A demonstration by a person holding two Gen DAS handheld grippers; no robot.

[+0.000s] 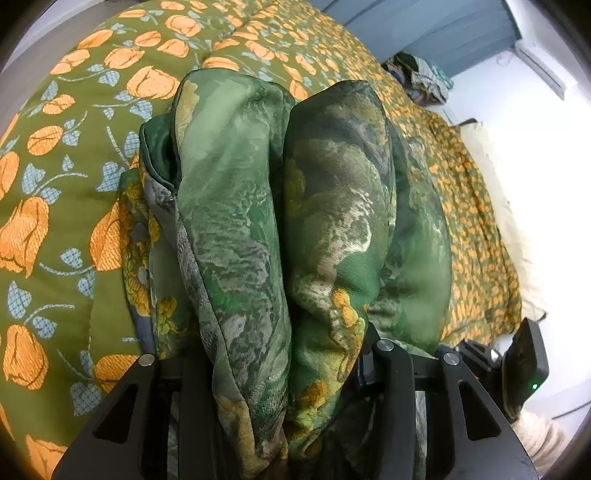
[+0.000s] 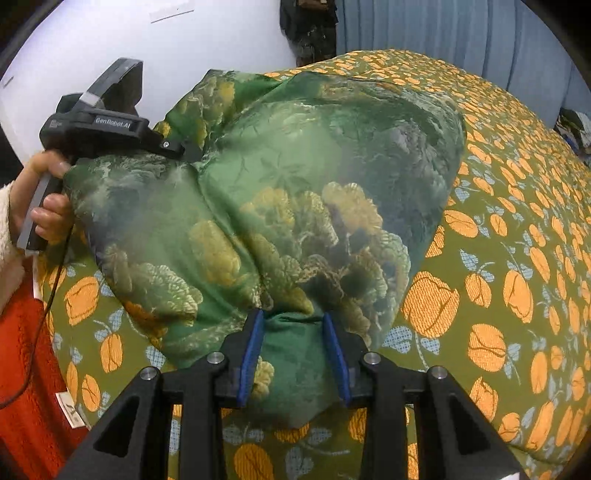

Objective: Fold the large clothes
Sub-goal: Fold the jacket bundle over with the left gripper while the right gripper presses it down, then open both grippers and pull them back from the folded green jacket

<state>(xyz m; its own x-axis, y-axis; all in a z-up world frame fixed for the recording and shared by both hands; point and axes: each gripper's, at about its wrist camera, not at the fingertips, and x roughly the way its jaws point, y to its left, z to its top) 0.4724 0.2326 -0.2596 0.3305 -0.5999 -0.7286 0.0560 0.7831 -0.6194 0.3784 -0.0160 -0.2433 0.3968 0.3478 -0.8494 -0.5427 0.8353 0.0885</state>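
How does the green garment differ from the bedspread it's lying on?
The green garment is sheer and glossy with a blurry green-and-yellow floral print; the bedspread is matte, woven olive with crisp orange tulips. The garment is bunched and lifted, pinched in the right claw, while the bedspread lies spread flat. Both are floral and greenish.

A bed [image 2: 517,258] fills the room, spread with an olive quilt [image 1: 74,147] patterned in orange tulips. Blue curtains [image 2: 461,29] hang at the far side beside a white wall [image 2: 147,44], brightly lit.
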